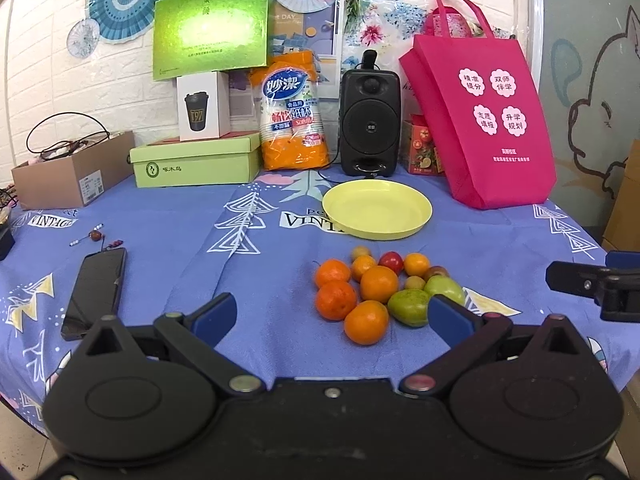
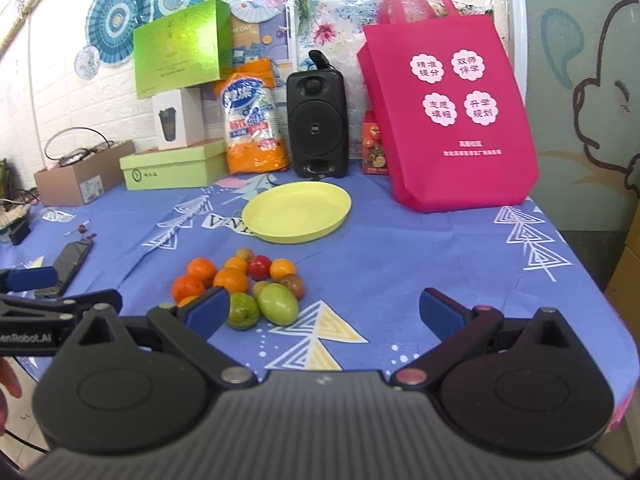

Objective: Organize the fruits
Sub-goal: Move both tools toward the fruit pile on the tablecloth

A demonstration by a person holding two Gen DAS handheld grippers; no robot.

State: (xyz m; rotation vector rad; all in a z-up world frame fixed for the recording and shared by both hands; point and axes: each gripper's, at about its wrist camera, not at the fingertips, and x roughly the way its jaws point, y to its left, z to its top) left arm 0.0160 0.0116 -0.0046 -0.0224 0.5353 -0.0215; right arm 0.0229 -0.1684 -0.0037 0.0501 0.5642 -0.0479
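A pile of fruit (image 1: 378,284) lies on the blue tablecloth: several oranges, two green fruits (image 1: 410,307), a red one (image 1: 391,261) and small yellowish ones. It also shows in the right wrist view (image 2: 240,284). An empty yellow plate (image 1: 377,208) (image 2: 297,212) sits just behind the pile. My left gripper (image 1: 332,314) is open and empty, just in front of the fruit. My right gripper (image 2: 320,312) is open and empty, to the right of the pile; its left finger (image 2: 206,310) overlaps the nearest fruits.
A black phone (image 1: 96,290) lies at the left. At the back stand a black speaker (image 1: 370,120), a pink bag (image 1: 480,120), an orange cup pack (image 1: 292,116), green boxes (image 1: 196,160) and a cardboard box (image 1: 72,168). The table edge drops off at the right (image 2: 592,264).
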